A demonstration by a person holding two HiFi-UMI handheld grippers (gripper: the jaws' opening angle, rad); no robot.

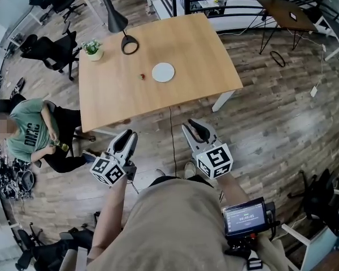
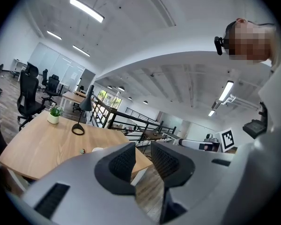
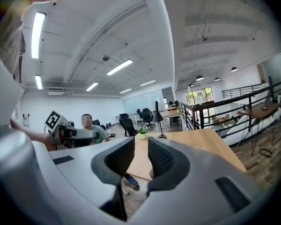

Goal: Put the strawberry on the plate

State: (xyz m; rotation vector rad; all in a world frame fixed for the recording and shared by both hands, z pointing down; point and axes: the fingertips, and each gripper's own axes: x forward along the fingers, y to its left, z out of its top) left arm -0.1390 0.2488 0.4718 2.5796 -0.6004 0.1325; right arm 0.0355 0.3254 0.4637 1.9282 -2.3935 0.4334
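1. The strawberry [image 1: 142,76] lies on the bare worktop [image 1: 198,55] about midway between the near and far edges. It is just beside the white plate [image 1: 163,72], on the side facing the potted plant, and does not touch it.
2. The plate is empty and sits near the middle of the worktop.
3. A black desk lamp [image 1: 117,21] stands by the far edge, and the small potted plant [image 1: 93,49] stands at the far left corner.
4. The left hand-held gripper [image 1: 129,135] hangs over the wooden floor, short of the worktop's near edge. It is released, with a narrow gap between its jaws and nothing in it.
5. The right hand-held gripper [image 1: 192,126] hangs beside it, also short of the near edge. It too is released, jaws slightly apart and empty.
6. A person in a green shirt [image 1: 31,131] sits beyond the worktop's left edge.
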